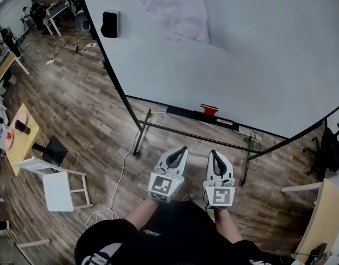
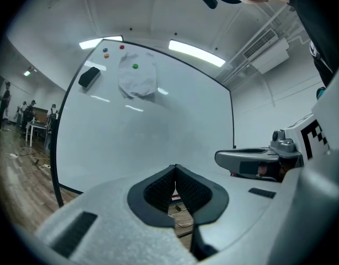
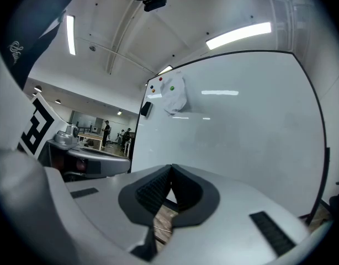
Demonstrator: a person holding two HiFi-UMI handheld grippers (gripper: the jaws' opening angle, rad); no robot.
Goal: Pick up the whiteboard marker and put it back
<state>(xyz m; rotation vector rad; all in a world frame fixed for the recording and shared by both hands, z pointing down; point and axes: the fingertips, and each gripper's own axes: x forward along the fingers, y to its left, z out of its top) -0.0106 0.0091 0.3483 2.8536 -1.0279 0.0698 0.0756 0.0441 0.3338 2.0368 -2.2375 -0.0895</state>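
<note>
Two hand-held grippers: the left hand-held gripper point(image 1: 183, 148) and the right hand-held gripper point(image 1: 213, 153) both have their jaws pressed together on nothing, side by side before the whiteboard point(image 1: 258, 54).
Whiteboard marker point(image 1: 208, 110): probably the small red thing on the board's tray point(image 1: 183, 113), well apart from both; too small to be sure.
Risk on approach: closed jaws would likely knock it off the tray unless spread first.
Risk in the pinch: a round barrel may roll or slip if caught off-centre.
Risk underfoot: the floor cable point(image 1: 122, 170) could snag a step.
</note>
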